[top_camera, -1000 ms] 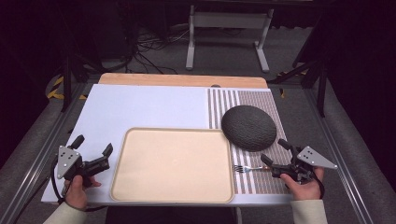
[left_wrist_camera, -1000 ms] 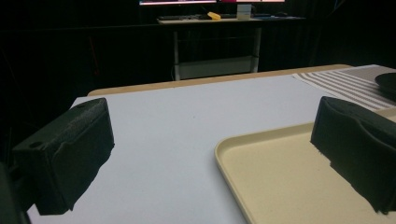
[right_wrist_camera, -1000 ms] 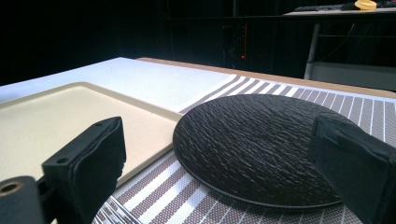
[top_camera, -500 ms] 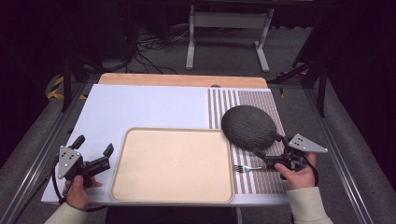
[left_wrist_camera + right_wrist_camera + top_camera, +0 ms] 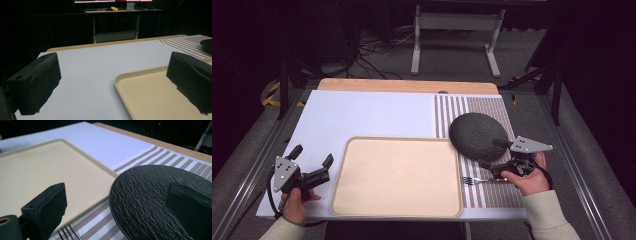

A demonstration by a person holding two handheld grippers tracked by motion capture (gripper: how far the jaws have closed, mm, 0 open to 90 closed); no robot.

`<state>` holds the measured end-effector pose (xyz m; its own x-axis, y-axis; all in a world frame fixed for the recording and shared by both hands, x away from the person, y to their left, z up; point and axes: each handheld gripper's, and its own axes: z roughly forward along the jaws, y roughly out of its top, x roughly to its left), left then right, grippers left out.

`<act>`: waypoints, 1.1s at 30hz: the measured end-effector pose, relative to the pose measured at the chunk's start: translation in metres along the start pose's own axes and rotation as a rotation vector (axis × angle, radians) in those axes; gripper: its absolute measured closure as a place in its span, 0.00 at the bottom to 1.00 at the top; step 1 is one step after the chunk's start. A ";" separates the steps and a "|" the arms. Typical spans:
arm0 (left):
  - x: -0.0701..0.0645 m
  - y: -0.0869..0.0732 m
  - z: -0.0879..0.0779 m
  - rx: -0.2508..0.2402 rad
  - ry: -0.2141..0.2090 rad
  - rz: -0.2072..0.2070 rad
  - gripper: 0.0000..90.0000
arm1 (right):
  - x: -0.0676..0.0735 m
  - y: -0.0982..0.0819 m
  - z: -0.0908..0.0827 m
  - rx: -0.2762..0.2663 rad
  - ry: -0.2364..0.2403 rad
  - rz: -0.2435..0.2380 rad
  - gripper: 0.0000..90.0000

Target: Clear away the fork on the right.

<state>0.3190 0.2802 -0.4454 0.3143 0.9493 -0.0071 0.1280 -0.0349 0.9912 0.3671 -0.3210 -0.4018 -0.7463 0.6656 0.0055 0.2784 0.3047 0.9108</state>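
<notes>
**Operator:** High view has my right gripper (image 5: 490, 153) at the near right edge of the dark textured plate (image 5: 477, 136), which sits on the striped placemat (image 5: 492, 107) just right of the beige tray (image 5: 397, 176). My right gripper view puts the plate (image 5: 150, 200) between the two black jaws: they're spread wide, one over the plate's face, the other on the tray side, nothing pinched yet.

**Spotter:** How do you expect it to handle?

**Operator:** I judge it stiff and fairly heavy, slate or stoneware by the rippled surface. Rough enough not to slip, but brittle if it drops or knocks the tray's rim (image 5: 82, 160). It's shallow, so the rim is the only real place to hold.

**Spotter:** Where on the rim?

**Operator:** The near edge, closest to my hand, one jaw above and one slid underneath. Whether the lower jaw can get under I can't tell; the edge looks to lie flat on the mat. A one-sided grip will let it droop, so I'd bite deep.

**Spotter:** Anything in the way?

**Operator:** A fork (image 5: 476, 180) lies on the mat just beside the gripper, tines toward the tray; its tips (image 5: 65, 233) show near my lower jaw.

**Spotter:** And the left?

**Operator:** My left gripper (image 5: 326, 167) rests on the white table (image 5: 362, 112) left of the tray, jaws apart, empty.
</notes>
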 end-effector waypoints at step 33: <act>0.000 0.000 0.001 -0.001 -0.001 0.005 0.00 | 0.004 0.034 0.028 0.444 0.116 -0.235 0.06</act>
<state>0.3196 0.2802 -0.4457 0.3157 0.9489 -0.0021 0.1253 -0.0395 0.9913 0.3904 -0.2890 -0.3827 -0.8745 0.4724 -0.1095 0.3066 0.7136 0.6300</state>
